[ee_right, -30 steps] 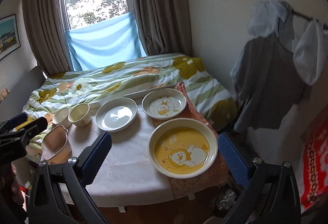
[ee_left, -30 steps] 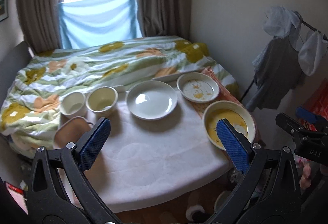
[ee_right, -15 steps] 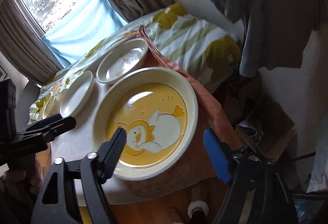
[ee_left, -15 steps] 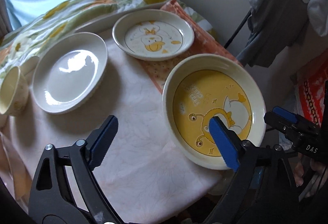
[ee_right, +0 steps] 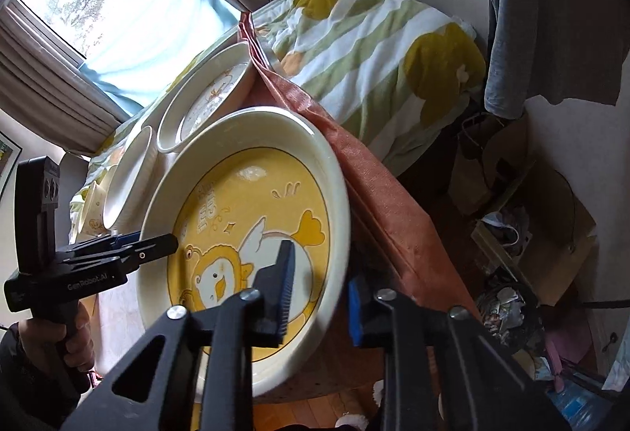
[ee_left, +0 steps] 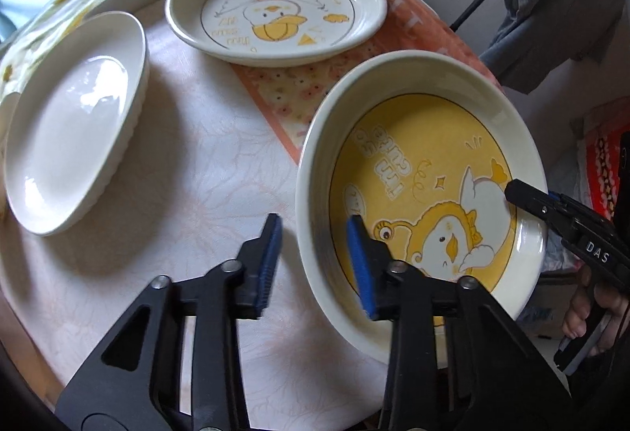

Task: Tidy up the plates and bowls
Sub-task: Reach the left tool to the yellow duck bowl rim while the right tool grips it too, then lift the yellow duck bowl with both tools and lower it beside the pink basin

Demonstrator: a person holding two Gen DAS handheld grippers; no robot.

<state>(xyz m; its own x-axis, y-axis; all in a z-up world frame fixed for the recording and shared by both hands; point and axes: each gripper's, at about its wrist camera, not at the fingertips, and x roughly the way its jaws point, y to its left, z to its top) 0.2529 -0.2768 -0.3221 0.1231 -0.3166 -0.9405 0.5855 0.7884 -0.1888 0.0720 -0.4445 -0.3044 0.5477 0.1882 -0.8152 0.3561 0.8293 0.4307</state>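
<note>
Barely begun, judging by the layout: nothing stacked, nothing nested, every piece apart on the table (ee_left: 189,171).

Nearest, at the edge of the yellow duck bowl (ee_left: 413,163) on the person's left: left gripper (ee_left: 314,234) astride the rim, one pad inside, one outside. Jaws just closed in to a narrow gap, yet with a sliver of tablecloth showing between outer pad and rim, so seemingly not biting.

At the opposite edge of the bowl: right gripper (ee_right: 321,269), jaws likewise just closed in with the rim between them, outer pad hard against the wall, inner pad on the slope. Clamped, by the look of it.

Bowl itself flat on the table at the near right edge, partly over an orange cloth (ee_left: 283,88).

Just beyond the bowl: white duck plate (ee_left: 275,1). Beyond the bowl's left side: plain white dish (ee_left: 71,123). Past that, further from the bowl: a cup (ee_right: 94,206).

Left to do, probably: lifting the bowl, then gathering plates and cups into piles.
</note>
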